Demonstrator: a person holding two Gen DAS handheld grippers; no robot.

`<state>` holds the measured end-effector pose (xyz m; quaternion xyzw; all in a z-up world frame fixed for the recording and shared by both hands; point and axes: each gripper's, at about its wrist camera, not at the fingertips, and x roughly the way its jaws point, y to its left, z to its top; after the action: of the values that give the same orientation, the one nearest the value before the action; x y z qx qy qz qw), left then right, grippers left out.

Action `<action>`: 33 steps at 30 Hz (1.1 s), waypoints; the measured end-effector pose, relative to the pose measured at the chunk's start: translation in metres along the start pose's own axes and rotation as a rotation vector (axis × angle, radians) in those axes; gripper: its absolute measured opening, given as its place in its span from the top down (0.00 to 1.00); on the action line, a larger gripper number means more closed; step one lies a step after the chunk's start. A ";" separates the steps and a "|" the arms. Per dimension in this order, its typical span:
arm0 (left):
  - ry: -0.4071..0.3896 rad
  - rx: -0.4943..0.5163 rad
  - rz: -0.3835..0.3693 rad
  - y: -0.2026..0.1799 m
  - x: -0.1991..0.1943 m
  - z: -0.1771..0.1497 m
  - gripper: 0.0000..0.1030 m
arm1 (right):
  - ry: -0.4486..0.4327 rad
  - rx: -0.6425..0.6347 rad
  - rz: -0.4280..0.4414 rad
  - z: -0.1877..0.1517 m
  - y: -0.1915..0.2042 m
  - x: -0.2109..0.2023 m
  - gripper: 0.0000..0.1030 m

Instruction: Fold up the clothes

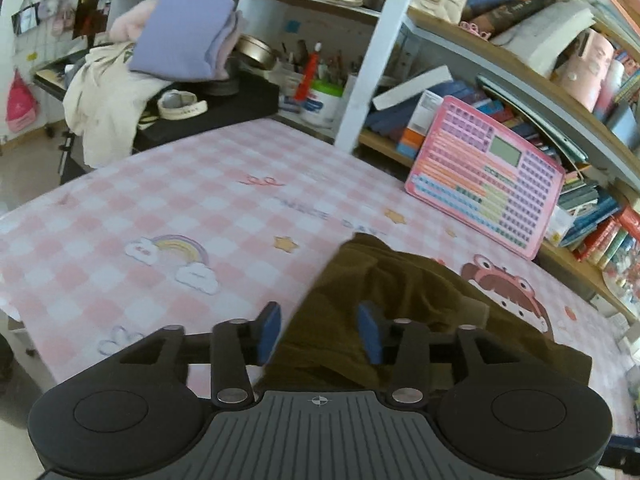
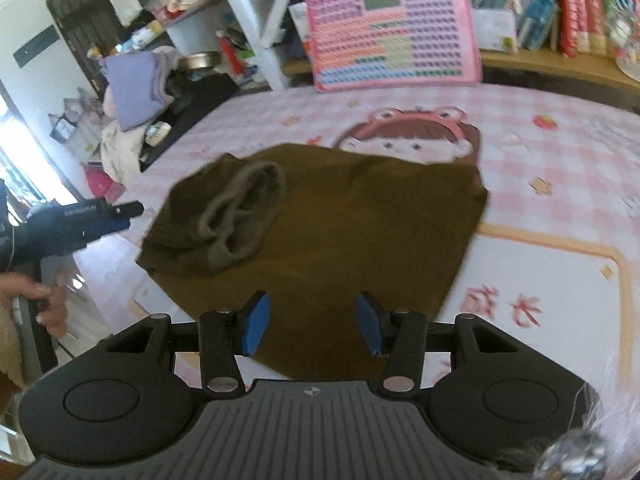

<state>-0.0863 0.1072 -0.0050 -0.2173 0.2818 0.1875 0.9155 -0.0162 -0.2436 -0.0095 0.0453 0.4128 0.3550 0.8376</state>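
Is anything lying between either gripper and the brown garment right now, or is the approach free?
Nothing visible blocks either one. The right gripper hangs open directly over the brown garment, which lies on the pink checked cloth. The left gripper is open at the garment's edge. The pink keyboard toy stands well behind.

Pink checked table with clothing laid on it.
An olive-brown garment is spread near; a pink keyboard toy is propped at the far edge.

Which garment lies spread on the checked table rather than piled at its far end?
The olive-brown garment, beneath both open grippers; the folded lavender one sits atop the pile.
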 end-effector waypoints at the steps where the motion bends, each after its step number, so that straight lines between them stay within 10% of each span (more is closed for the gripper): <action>1: 0.003 -0.002 -0.002 0.005 -0.001 0.003 0.48 | -0.001 0.005 0.016 0.004 0.005 0.006 0.55; 9: 0.077 0.002 -0.059 0.025 0.011 0.013 0.42 | 0.059 0.170 0.179 0.050 0.036 0.085 0.36; 18: 0.168 0.086 -0.143 0.029 0.030 0.005 0.42 | 0.134 0.515 0.101 0.053 0.023 0.147 0.38; 22: 0.169 0.089 -0.171 0.034 0.034 0.009 0.43 | 0.115 0.507 0.098 0.057 0.035 0.154 0.80; 24: 0.161 0.085 -0.188 0.037 0.032 0.013 0.43 | 0.087 0.450 0.110 0.062 0.046 0.151 0.84; 28: 0.156 0.065 -0.236 0.042 0.032 0.018 0.43 | -0.067 0.477 0.421 0.060 0.050 0.114 0.84; 33: 0.173 0.077 -0.255 0.043 0.038 0.020 0.43 | 0.018 0.677 0.197 0.035 0.016 0.140 0.76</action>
<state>-0.0681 0.1617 -0.0251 -0.2317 0.3367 0.0393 0.9118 0.0573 -0.1352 -0.0733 0.3569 0.5083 0.2772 0.7331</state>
